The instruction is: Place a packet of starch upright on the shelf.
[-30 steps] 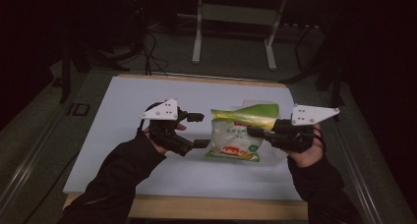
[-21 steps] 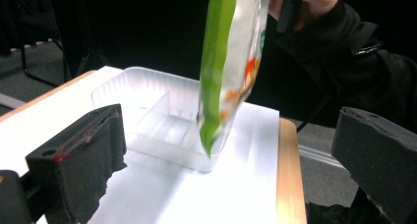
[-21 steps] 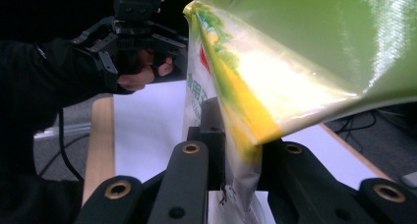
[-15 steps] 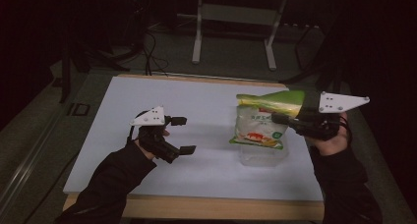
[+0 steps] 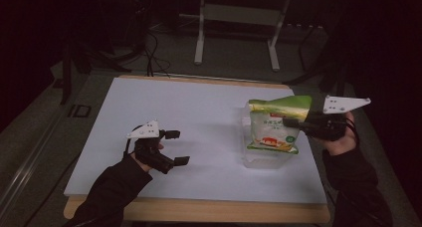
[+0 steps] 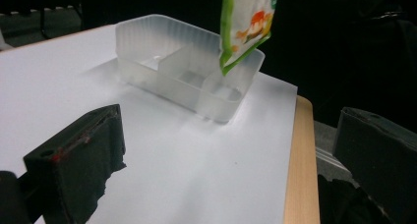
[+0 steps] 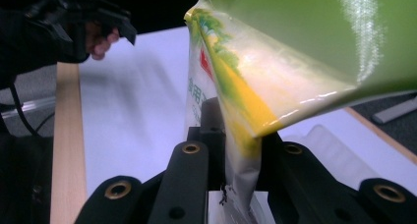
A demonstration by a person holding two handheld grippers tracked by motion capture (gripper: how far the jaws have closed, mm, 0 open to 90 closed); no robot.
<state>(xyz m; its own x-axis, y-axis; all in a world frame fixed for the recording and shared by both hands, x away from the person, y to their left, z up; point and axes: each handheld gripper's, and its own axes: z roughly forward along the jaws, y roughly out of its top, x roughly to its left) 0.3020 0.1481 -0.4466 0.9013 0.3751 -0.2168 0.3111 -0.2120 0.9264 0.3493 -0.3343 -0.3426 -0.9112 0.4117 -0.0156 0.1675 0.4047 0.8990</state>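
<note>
Pouch (image 5: 275,129) clamped in right gripper (image 5: 294,123)

You have a white sheet (image 5: 199,112) spread over the table, with the table's wooden edge (image 5: 199,210) showing along the near side. Beyond the far edge you see a pale metal stand (image 5: 236,18) with two legs on the dark floor. Black cables (image 5: 149,53) trail across the floor to its left. A small dark bracket (image 5: 79,110) sits beside the sheet's left edge.
</note>
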